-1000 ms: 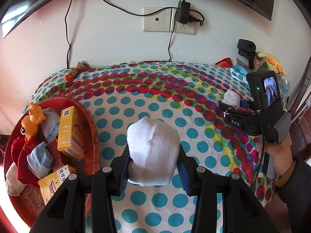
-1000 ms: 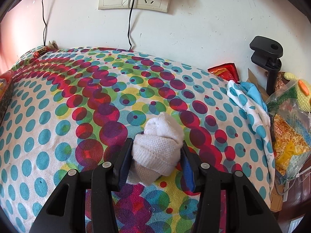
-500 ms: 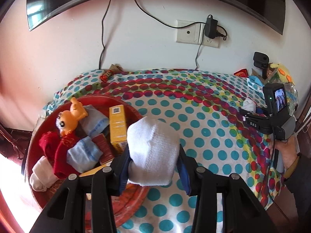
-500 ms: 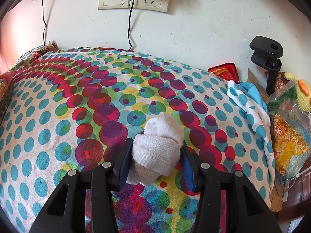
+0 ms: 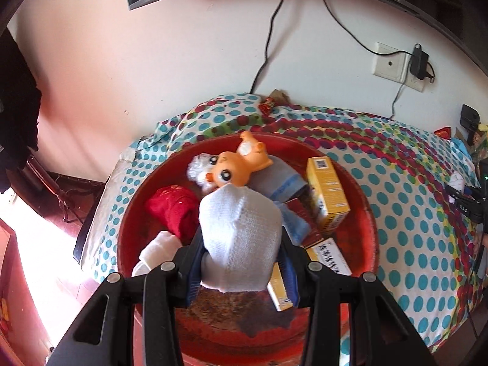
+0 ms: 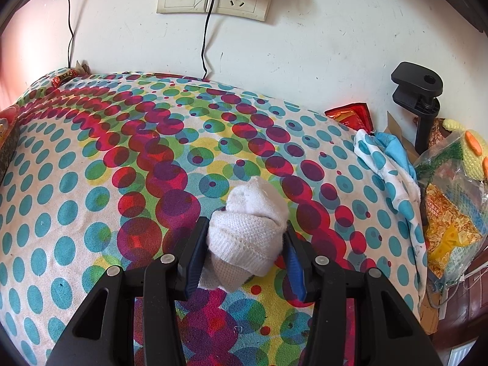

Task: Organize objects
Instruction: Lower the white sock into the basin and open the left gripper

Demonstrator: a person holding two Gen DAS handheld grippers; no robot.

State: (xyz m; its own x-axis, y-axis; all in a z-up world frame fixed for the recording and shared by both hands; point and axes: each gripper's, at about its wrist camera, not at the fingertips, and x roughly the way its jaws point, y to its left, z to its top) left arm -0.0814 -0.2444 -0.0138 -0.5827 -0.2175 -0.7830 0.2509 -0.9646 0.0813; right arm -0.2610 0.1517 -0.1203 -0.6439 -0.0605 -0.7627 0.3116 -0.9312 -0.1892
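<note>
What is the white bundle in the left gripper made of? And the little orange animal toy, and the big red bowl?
The white bundle in the left gripper looks like soft knitted fabric, probably a rolled sock: fine ribbed stitches show. The orange animal toy seems smooth moulded plastic or rubber, with a slight shine. The red bowl looks like hard plastic, though its worn, mottled bottom leaves that unsure.

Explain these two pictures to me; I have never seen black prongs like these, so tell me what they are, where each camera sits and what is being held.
Each picture comes from a camera mounted on a handheld two-finger gripper, looking forward along its fingers; a person holds one in each hand. The left gripper squeezes a white sock above a red tray that holds an orange toy, yellow boxes and rolled socks. The right gripper squeezes a rolled white sock over the dotted tablecloth.
</note>
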